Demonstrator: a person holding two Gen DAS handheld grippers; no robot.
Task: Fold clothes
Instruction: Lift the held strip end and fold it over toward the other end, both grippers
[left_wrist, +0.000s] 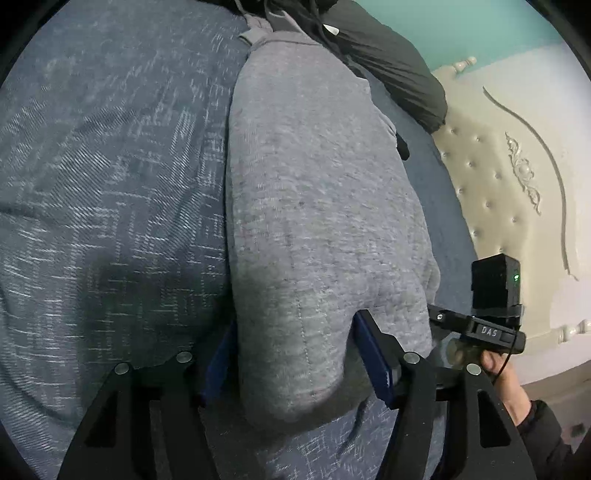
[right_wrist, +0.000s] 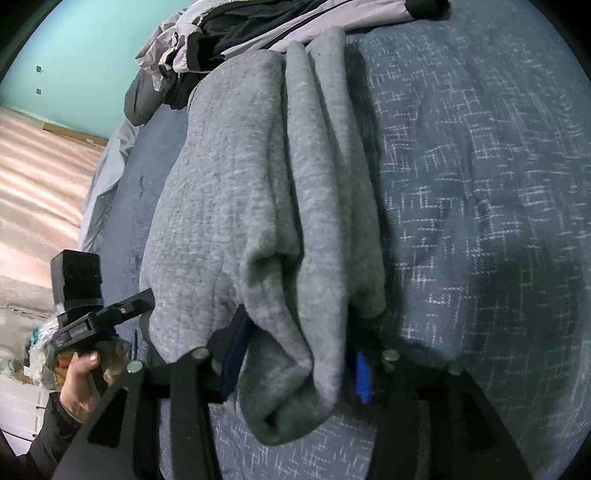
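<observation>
**Two grips on one grey garment: where the fold could slip**

A grey sweatshirt-knit garment (left_wrist: 317, 206) lies lengthwise on the blue patterned bedspread (left_wrist: 110, 166), its far end reaching a heap of dark and light clothes (right_wrist: 236, 33) at the far side of the bed. The left gripper (left_wrist: 295, 365) is clamped over the garment's near end, cloth bulging between its blue pads. The right gripper (right_wrist: 295, 354) is likewise closed on a bunched near end, where several layers hang in loose rolls.

Judged from this, the main risks are these. The right-hand grip takes a thick, uneven wad; an inner layer could slide out under a lift, leaving the fold lopsided. If the two grippers travel at different heights or speeds, the knit would twist and crease rather than lie flat. The far end sits close against the heap, so a carry toward it might drag on or land atop those clothes. The soft bedspread could also ruck up beneath the garment and spoil its edges.
</observation>
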